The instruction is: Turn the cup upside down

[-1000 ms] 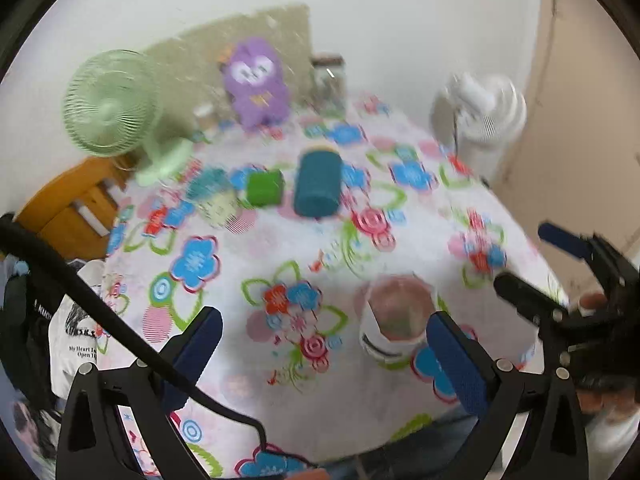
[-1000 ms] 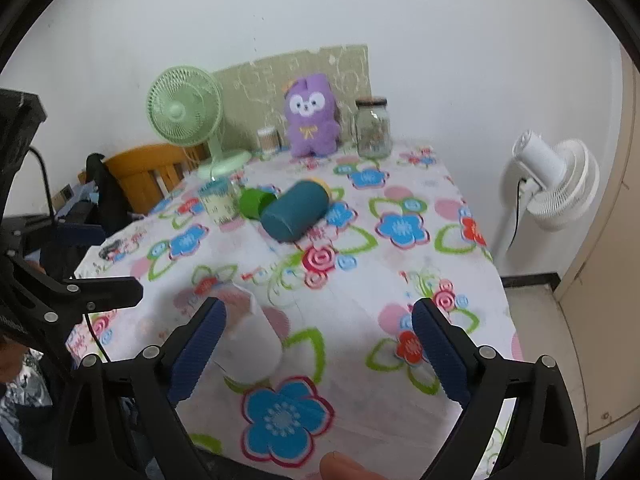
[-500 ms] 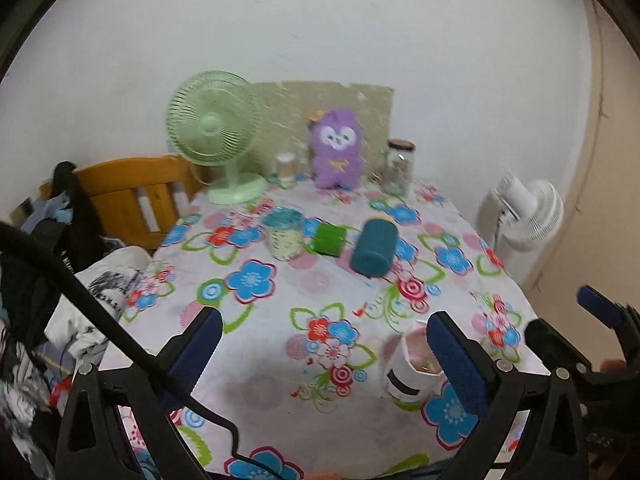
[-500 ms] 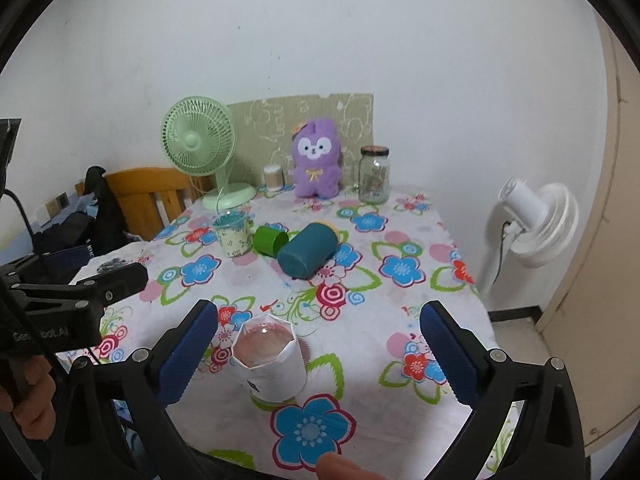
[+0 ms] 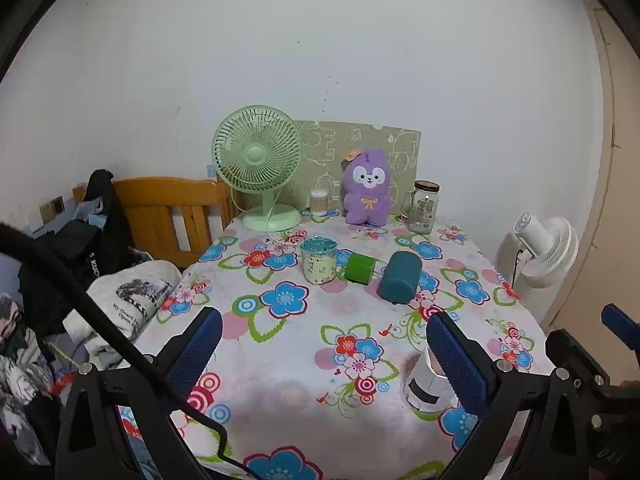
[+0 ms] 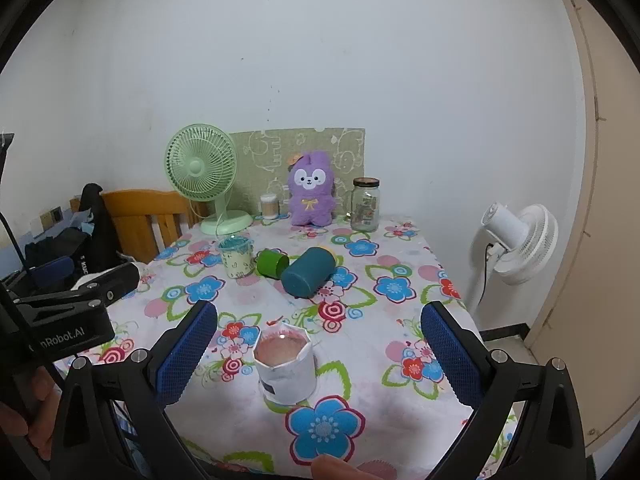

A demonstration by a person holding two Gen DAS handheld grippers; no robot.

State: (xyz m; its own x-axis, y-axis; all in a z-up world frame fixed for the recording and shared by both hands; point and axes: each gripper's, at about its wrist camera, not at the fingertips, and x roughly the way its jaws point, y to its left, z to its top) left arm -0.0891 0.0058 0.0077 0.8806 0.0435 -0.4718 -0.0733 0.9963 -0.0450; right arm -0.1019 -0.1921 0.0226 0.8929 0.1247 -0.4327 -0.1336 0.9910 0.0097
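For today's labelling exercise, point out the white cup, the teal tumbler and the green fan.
white cup (image 6: 287, 378), right wrist view, front wall.
teal tumbler (image 6: 308, 273), right wrist view, side wall.
green fan (image 5: 256, 149), left wrist view, grille.

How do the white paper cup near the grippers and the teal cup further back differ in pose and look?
The white paper cup stands upright with its mouth up; the teal cup lies on its side. The white paper cup is pale with a dark patch on its wall and a pinkish inside; the teal cup is plain dark teal. The white paper cup sits between the open right gripper's fingers, untouched; the teal cup lies beside a green cup. Both rest on the floral tablecloth.
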